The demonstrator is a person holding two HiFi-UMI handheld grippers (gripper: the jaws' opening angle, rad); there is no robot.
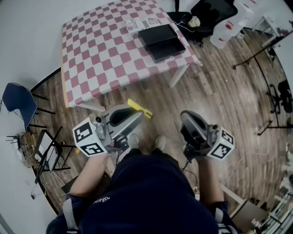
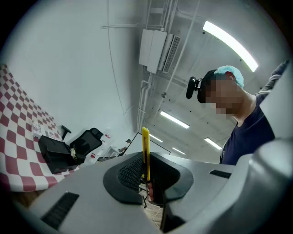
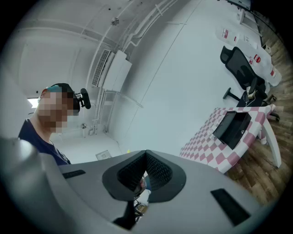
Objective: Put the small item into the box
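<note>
A yellow utility knife (image 1: 139,109) sticks out from between the jaws of my left gripper (image 1: 132,115), which is shut on it. In the left gripper view the knife (image 2: 145,153) stands upright between the ribbed pads. The black box (image 1: 160,41) lies open on the checkered table (image 1: 100,55), far ahead of both grippers; it also shows as the box (image 2: 54,155) and the box (image 3: 233,128) in the gripper views. My right gripper (image 1: 187,118) is held near my waist, its jaws pressed together with nothing in them, as the right gripper (image 3: 145,171) view confirms.
A printed booklet (image 1: 143,23) lies behind the box. A black office chair (image 1: 208,13) and white containers (image 1: 226,32) stand beyond the table, a blue chair (image 1: 18,103) and a folding stand (image 1: 48,148) at the left. Wooden floor lies between me and the table.
</note>
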